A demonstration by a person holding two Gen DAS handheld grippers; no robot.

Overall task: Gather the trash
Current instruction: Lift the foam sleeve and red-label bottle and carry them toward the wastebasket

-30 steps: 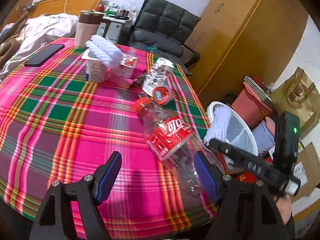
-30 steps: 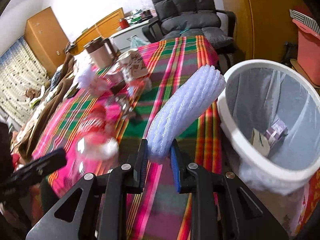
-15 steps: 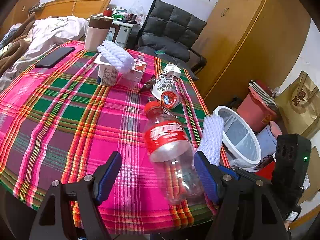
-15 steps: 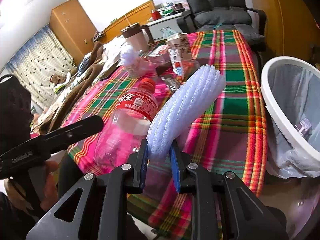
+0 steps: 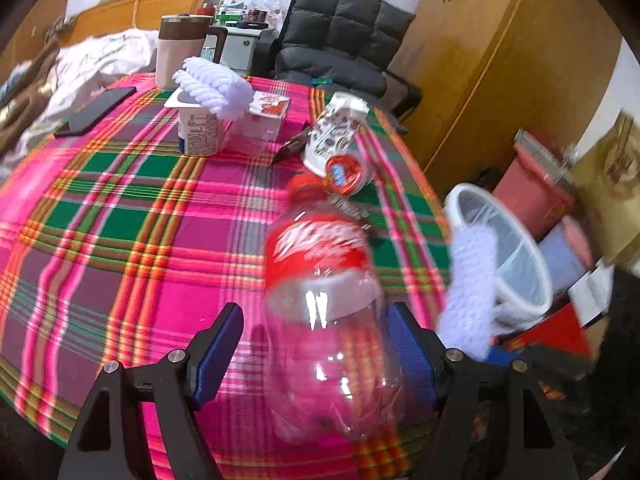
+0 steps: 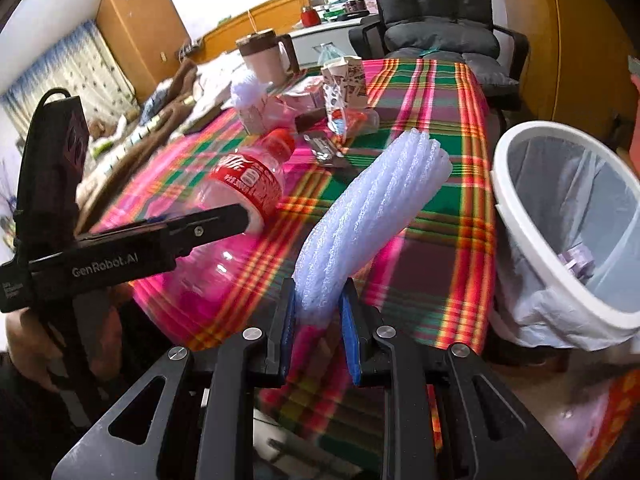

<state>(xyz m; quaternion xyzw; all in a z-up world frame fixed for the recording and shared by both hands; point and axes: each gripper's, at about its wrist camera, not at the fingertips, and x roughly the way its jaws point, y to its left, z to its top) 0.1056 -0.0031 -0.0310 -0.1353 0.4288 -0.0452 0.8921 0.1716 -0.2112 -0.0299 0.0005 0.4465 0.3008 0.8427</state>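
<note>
I am pinching a white foam roll (image 6: 368,216) in my right gripper (image 6: 318,312), its jaws nearly closed on the lower end; my left gripper (image 5: 316,344) is straddling an empty bottle (image 5: 324,300), jaws wide, only the right pad seeming to touch; the bin (image 6: 520,204) beside the table (image 5: 120,248) is holding a few scraps; cups and wrappers are waiting; both grippers are angling down, the roll just short of the bin.

Wooden wardrobe (image 5: 500,60) (grey chair (image 5: 344,40) alongside)

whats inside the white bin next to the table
The white bin has a clear liner and a small purplish wrapper near the bottom. Its near wall hides the rest.
</note>
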